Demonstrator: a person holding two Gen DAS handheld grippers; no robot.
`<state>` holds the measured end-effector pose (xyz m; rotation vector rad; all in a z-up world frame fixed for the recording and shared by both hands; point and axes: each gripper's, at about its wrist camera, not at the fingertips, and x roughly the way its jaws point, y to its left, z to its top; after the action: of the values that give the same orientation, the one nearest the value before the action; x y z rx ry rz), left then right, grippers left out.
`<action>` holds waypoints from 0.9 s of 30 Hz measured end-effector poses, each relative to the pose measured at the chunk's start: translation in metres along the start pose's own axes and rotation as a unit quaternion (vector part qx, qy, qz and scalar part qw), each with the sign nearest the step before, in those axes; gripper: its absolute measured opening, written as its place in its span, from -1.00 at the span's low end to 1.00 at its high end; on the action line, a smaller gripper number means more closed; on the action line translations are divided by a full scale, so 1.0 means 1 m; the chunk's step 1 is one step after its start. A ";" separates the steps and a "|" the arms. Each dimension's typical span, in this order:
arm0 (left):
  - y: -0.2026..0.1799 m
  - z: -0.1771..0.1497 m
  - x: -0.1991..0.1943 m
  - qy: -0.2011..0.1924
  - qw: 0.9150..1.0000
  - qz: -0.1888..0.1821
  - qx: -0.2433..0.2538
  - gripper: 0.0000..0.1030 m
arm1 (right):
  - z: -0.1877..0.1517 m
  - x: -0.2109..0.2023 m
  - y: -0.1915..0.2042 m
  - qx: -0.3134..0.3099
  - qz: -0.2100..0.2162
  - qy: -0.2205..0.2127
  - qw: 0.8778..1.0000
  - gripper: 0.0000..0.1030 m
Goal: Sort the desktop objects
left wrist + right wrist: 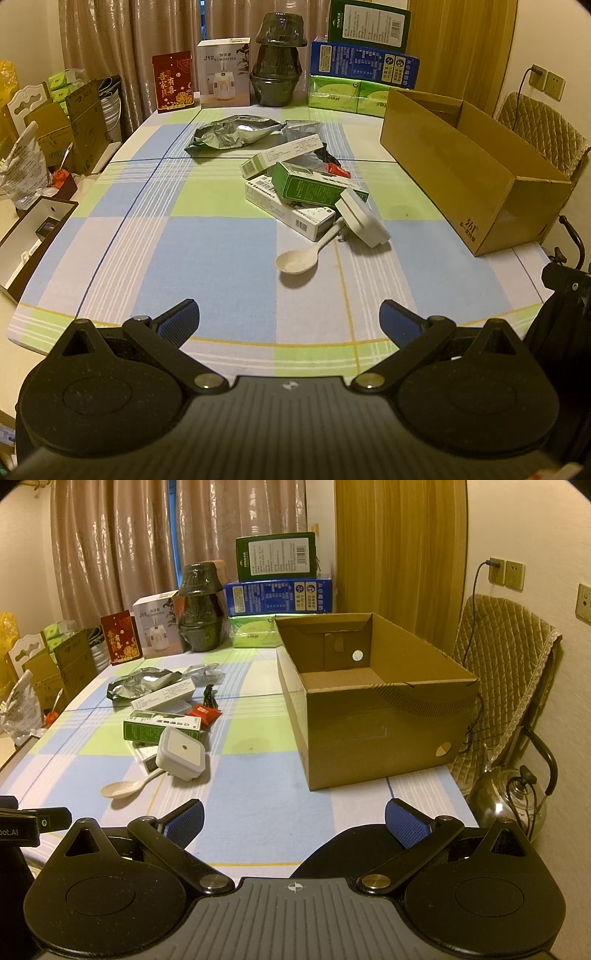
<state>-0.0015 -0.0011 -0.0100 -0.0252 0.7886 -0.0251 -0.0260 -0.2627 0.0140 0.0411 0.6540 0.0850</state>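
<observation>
The heap of small things to sort lies mid-tabletop, ahead of the left tongs and well apart from them: a cream spoon lies nearest, its handle running back under a white square container that leans tilted against a white carton, with a green carton stacked on top and a silver foil pouch farther back. From the right tongs the same heap sits ahead and to the left, while the open cardboard box stands ahead and slightly to the right, near but not touching them; nothing can be seen inside it. Both pairs of tongs are spread wide, their blue pads holding nothing and hovering above the checked cloth at the tabletop's near edge. A small red packet and some dark item beside it are partly buried in the heap and hard to make out. The print on the cartons is too small to read, and the box's near corner is cut from the left view.
</observation>
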 end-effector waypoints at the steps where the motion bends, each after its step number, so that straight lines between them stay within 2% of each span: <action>1: 0.000 0.000 0.000 0.000 1.000 0.000 0.000 0.98 | 0.000 0.000 0.000 0.000 0.000 0.000 1.000 0.97; 11: -0.001 0.004 -0.005 -0.003 1.000 0.006 0.004 0.98 | -0.002 0.001 -0.003 0.003 0.001 0.000 1.000 0.97; 18: 0.000 0.013 -0.012 -0.006 1.000 -0.006 0.003 0.98 | -0.002 0.000 -0.009 0.011 -0.001 0.002 1.000 0.97; 27: 0.007 0.028 -0.020 -0.005 1.000 -0.022 0.003 0.98 | 0.008 -0.003 0.002 0.009 0.043 0.009 0.999 0.97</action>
<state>0.0047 0.0068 0.0233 -0.0368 0.7782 -0.0692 -0.0240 -0.2614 0.0221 0.0865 0.6706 0.1622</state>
